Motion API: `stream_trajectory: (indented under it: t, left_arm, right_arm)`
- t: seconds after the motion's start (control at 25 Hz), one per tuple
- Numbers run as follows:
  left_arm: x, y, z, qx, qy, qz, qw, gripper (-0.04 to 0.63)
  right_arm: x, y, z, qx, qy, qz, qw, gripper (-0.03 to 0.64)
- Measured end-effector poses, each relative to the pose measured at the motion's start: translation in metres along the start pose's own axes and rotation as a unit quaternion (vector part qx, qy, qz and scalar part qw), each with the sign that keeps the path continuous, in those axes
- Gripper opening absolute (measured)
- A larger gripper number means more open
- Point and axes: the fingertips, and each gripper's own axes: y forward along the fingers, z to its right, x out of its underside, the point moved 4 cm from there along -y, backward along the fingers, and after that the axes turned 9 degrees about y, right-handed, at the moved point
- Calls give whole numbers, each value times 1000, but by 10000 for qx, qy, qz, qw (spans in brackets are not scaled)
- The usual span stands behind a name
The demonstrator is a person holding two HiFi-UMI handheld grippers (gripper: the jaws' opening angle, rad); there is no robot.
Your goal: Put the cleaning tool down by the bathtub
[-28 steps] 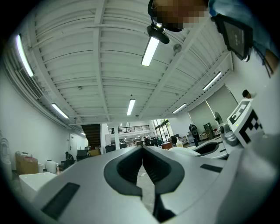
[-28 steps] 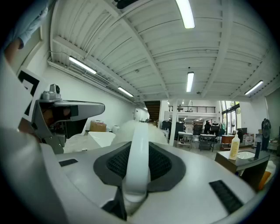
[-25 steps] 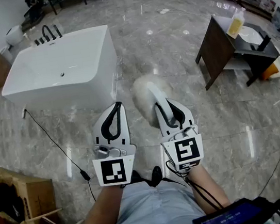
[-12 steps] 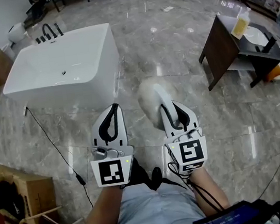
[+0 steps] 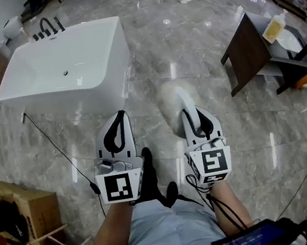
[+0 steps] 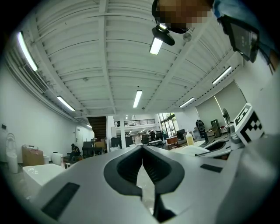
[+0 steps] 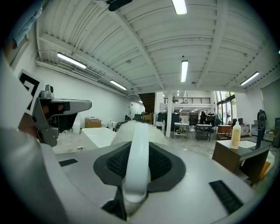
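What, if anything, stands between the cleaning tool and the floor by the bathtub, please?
Nothing visible does: only bare marble floor lies between the cleaning tool, held in the right gripper, and the bathtub. A black cable trails farther left, outside that path.

Glossy marble floor (image 5: 188, 45) (strip-lit ceiling (image 7: 144, 39))

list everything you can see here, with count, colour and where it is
bathtub: one, white, on the floor at upper left
tap: one set, black, at the bathtub's far end
table: one, dark brown, at right
bottle: one, yellowish, on the table
cardboard box: one, brown, lower left
cable: one, black, on the floor near the bathtub
cleaning tool: one, white, fluffy head, handle in the right gripper
left gripper: one, white, jaws together, empty
right gripper: one, white, shut on the cleaning tool
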Motion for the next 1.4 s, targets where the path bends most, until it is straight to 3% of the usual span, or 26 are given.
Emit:
stream_trajectory:
  t: [0.4, 0.72, 1.04, 1.4]
  left_arm:
    - [46, 104, -87, 87, -22, -101, 9999, 17]
    - [46, 185, -150, 197, -57, 306, 9993, 17]
    - [48, 240, -178, 378, -62, 526, 9979, 17]
    - [68, 277, -173, 574, -21, 440, 9974, 17]
  right_arm:
    - [-19, 143, -13, 38, -4, -153, 9999, 103]
    - [-63, 230, -20, 170, -184, 36, 9997, 103]
    - [-89, 275, -10, 435, -204, 298, 9984, 103]
    - [-77, 302, 10, 595, -2, 258, 9979, 103]
